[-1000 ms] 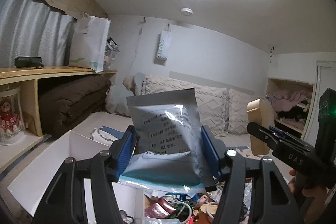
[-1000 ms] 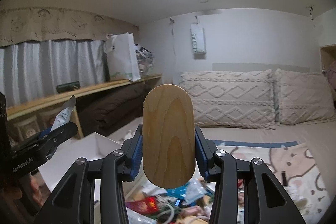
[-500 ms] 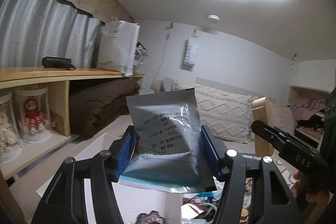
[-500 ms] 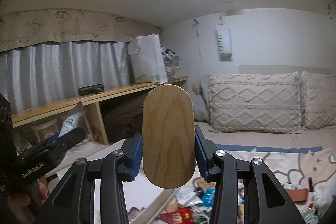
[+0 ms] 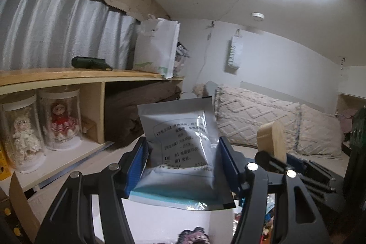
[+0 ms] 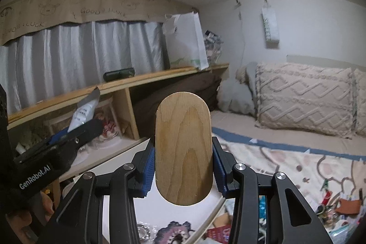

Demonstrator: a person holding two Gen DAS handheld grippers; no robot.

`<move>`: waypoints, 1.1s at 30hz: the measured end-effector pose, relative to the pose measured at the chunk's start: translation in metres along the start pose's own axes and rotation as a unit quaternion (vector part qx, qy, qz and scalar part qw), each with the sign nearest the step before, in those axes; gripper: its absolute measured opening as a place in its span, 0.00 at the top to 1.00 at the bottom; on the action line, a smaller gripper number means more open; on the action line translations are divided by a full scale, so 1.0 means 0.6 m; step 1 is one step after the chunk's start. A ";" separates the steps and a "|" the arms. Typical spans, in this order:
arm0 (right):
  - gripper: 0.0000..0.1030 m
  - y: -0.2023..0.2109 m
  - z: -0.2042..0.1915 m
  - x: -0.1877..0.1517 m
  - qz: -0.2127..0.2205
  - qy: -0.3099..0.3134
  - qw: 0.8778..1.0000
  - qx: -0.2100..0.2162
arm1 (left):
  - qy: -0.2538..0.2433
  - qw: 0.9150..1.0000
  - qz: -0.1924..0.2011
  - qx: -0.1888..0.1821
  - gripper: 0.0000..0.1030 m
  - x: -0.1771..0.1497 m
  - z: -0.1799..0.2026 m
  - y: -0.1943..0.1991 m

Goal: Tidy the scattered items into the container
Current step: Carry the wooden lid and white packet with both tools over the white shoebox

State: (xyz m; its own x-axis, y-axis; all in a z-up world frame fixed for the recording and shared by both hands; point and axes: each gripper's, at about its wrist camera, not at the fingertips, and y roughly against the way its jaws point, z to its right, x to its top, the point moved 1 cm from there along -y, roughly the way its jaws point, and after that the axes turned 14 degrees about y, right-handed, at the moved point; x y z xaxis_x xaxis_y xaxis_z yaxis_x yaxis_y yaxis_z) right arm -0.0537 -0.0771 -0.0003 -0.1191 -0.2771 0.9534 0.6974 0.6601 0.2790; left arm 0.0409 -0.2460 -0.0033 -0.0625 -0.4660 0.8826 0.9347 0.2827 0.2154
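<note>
My left gripper [image 5: 183, 166] is shut on a silver foil sachet [image 5: 180, 136] with printed text, held upright by its lower edges. An oval wooden piece [image 6: 183, 148] stands upright in my right gripper [image 6: 183, 166], which is shut on its sides. Both hang over an open white box [image 6: 151, 209], also seen in the left wrist view [image 5: 160, 216]. A purple crocheted item [image 6: 176, 232] lies in the box. The left gripper [image 6: 75, 136] with its sachet [image 6: 84, 111] shows at the left of the right wrist view. The wooden piece [image 5: 272, 141] shows at the right of the left wrist view.
Scattered small items [image 6: 331, 207] lie on the patterned bed cover right of the box. A wooden shelf [image 5: 80, 74] runs along the left with doll jars [image 5: 59, 120], a white bag [image 5: 157, 47] and a brown blanket [image 6: 173, 93]. Pillows [image 6: 304, 97] lean at the back wall.
Both views have swung to the left, toward the shelf. The white box fills more of the space under both grippers, and the scattered pile has slid to the right. Neither grip has changed.
</note>
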 end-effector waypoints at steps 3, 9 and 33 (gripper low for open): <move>0.57 -0.031 -0.012 -0.012 -0.024 0.001 1.000 0.017 | -0.003 1.000 -0.017 0.011 0.40 -0.007 -0.011 -0.013; 0.57 -0.090 -0.034 -0.042 -0.081 0.008 0.996 0.043 | -0.006 0.998 -0.045 0.044 0.40 -0.023 -0.029 -0.050; 0.57 -0.243 -0.079 -0.131 -0.252 0.023 0.961 0.115 | 0.008 0.984 -0.129 0.121 0.40 -0.073 -0.109 -0.143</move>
State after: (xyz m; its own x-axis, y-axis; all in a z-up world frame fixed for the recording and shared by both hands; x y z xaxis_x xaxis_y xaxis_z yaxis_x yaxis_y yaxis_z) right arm -0.1127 -0.1846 -0.1213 -0.3657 -0.6291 0.6860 0.3840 0.5694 0.7269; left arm -0.0136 -0.3048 -0.0878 -0.2797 -0.5606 0.7794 0.7780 0.3434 0.5262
